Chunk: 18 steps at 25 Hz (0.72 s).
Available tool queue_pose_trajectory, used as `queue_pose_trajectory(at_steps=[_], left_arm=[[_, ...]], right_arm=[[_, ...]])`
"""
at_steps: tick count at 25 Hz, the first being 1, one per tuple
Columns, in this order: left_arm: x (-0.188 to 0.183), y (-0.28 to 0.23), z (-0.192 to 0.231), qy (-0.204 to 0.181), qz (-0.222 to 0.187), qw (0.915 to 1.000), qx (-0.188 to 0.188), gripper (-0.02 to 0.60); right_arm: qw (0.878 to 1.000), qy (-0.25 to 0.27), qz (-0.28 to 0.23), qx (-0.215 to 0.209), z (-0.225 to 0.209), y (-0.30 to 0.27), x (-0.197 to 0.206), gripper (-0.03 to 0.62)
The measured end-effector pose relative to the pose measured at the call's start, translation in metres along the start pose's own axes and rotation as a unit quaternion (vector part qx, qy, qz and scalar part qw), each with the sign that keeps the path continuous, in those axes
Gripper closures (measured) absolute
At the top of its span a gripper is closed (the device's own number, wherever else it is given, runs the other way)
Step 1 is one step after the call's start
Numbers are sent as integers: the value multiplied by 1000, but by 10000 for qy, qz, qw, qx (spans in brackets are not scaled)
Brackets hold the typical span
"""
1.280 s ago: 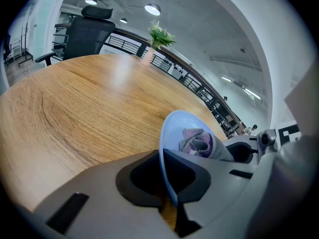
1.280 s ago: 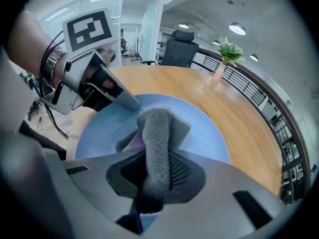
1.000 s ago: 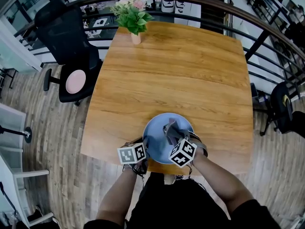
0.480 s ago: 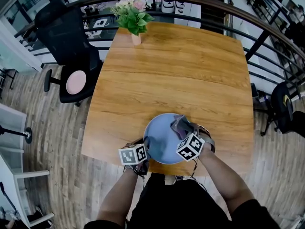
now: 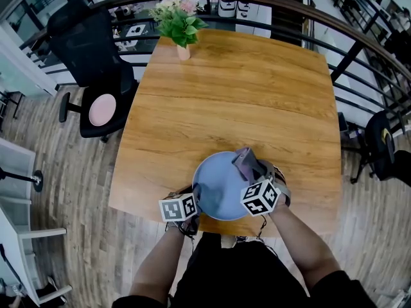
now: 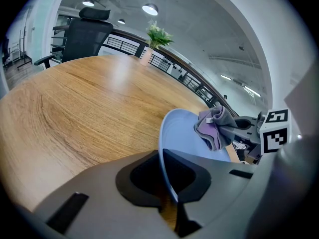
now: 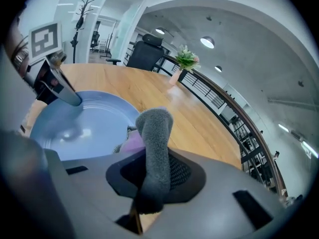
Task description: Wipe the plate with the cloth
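Pale blue, round and shallow, the plate (image 5: 215,188) sits at the near edge of the wooden worktop (image 5: 237,95), roughly midway along that edge. I have the left tool (image 5: 194,202) clamped on the plate's near-left rim. In the left gripper view the thin blue rim runs straight between the two jaws, which stand close together and pinch it.

The right tool (image 5: 252,172) is shut on the cloth (image 5: 246,162), a grey towelling piece with a purple side. In the right gripper view a thick grey fold rises from between the jaws, and the rest bunches up just beyond them, purple showing underneath. From the head view the cloth is over the plate's far-right edge, and the right tool reaches in from the near right. I cannot tell whether the cloth is touching the plate's surface or just above it. The two tools are on opposite sides of the plate, with its bare middle between them.

The rest of the worktop is plain wood grain. A potted plant (image 5: 178,21) with green leaves and pale pink flowers stands at the far-left corner. Beyond the left edge there is a black office chair (image 5: 90,50) with a round pink cushion (image 5: 101,110) on its seat, and a dark railing (image 5: 359,50) curves round the far side
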<state>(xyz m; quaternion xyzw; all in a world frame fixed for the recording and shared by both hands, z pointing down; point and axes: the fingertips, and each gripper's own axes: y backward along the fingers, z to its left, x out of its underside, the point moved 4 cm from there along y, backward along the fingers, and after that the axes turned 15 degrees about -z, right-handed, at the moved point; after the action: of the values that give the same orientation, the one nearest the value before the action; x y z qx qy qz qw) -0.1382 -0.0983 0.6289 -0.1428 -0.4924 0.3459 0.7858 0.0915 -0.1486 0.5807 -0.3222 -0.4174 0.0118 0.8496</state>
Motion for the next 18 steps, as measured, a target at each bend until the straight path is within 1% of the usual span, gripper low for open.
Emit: queue_pose_trajectory(at_steps=[1, 3, 6, 8, 10, 14, 18], left_arm=[[-1, 1, 0, -8, -4, 10000, -22, 541], [-1, 1, 0, -7, -7, 10000, -20, 541], [2, -1, -1, 21, -9, 10000, 69, 541], [1, 0, -1, -7, -20, 10000, 1, 541], [1, 0, -1, -19, -30, 10000, -27, 541], [1, 0, -1, -21, -31, 10000, -39, 541], [0, 0, -3, -21, -59, 10000, -17, 541]], right_arm=[[9998, -191, -21, -59, 1, 1, -1, 522], [9967, -754, -103, -292, 5, 4, -2, 522], [9847, -1546, -213, -778, 22, 9, -8, 522], [9763, -1841, -228, -1116, 40, 14, -14, 522], [9704, -1945, -237, -1410, 59, 19, -19, 522], [9640, -1899, -162, -1857, 95, 28, -26, 522], [9527, -1975, -37, -2311, 127, 34, -28, 522]])
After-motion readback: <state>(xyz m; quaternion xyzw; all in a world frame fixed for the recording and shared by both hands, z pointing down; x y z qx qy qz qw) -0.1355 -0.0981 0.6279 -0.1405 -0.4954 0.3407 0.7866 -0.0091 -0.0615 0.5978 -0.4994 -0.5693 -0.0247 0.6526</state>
